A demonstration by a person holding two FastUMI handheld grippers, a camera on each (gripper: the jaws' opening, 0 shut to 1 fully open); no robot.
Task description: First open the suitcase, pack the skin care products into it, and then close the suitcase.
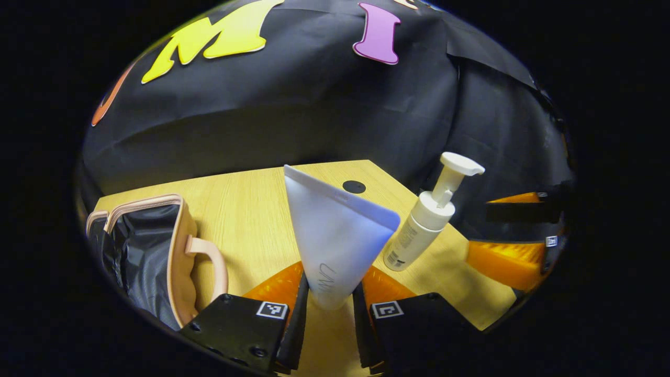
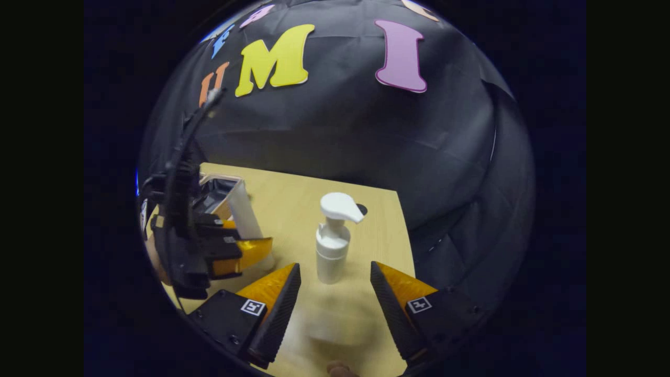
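Left gripper (image 1: pixel 330 303) clamped on tube (image 1: pixel 335 235), cap end between fingers, long axis upright, crimped end up. Right gripper (image 2: pixel 335 293) jaws wide, nothing held; pump bottle (image 2: pixel 333 241) upright on table (image 2: pixel 293 199) just ahead, nozzle pointing right. Suitcase (image 1: pixel 152 246) open at left.

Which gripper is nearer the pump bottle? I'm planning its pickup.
Right. The right gripper faces the pump bottle, jaws open just short of it; the left gripper, holding a tube, sits beside it.

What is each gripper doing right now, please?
Left gripper: closed on the tube.
Right gripper: open, holding nothing; the pump bottle stands ahead of it.
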